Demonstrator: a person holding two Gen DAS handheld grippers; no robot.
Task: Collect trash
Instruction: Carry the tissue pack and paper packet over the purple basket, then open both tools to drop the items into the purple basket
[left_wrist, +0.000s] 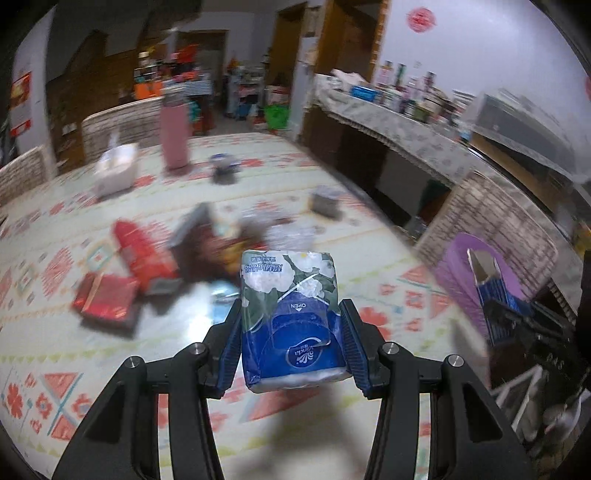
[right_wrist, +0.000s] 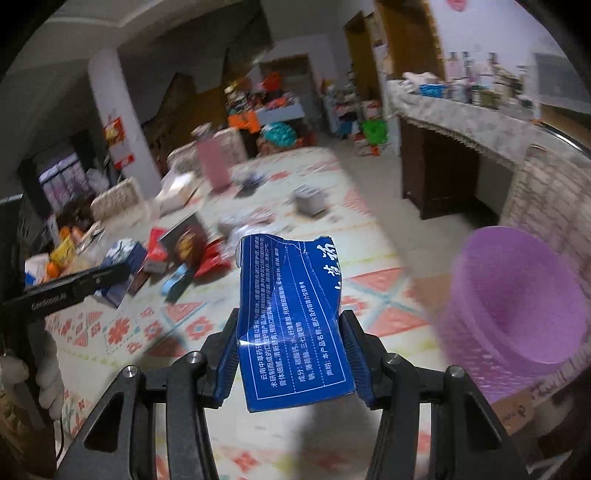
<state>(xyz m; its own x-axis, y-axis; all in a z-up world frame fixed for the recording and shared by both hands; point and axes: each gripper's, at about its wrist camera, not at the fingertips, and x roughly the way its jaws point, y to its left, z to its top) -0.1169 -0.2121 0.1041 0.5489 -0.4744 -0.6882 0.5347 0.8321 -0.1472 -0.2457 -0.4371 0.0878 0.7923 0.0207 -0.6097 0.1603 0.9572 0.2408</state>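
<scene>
My left gripper (left_wrist: 291, 314) is shut on a blue and white tissue pack (left_wrist: 290, 306) and holds it above the patterned table (left_wrist: 74, 354). My right gripper (right_wrist: 290, 325) is shut on a torn blue carton (right_wrist: 291, 317) with white print, held above the table. A purple mesh bin (right_wrist: 517, 302) stands at the right, off the table's edge; it also shows in the left wrist view (left_wrist: 476, 273) with the blue carton (left_wrist: 495, 288) and right gripper in front of it. Loose trash lies mid-table: red packets (left_wrist: 140, 254), a dark box (left_wrist: 199, 240) and clear wrappers (left_wrist: 284, 229).
A pink flask (left_wrist: 174, 133), a white tissue box (left_wrist: 114, 170) and a small grey box (left_wrist: 327, 201) stand farther back on the table. Chairs (left_wrist: 122, 122) ring the table. A cluttered sideboard (left_wrist: 399, 118) runs along the right wall.
</scene>
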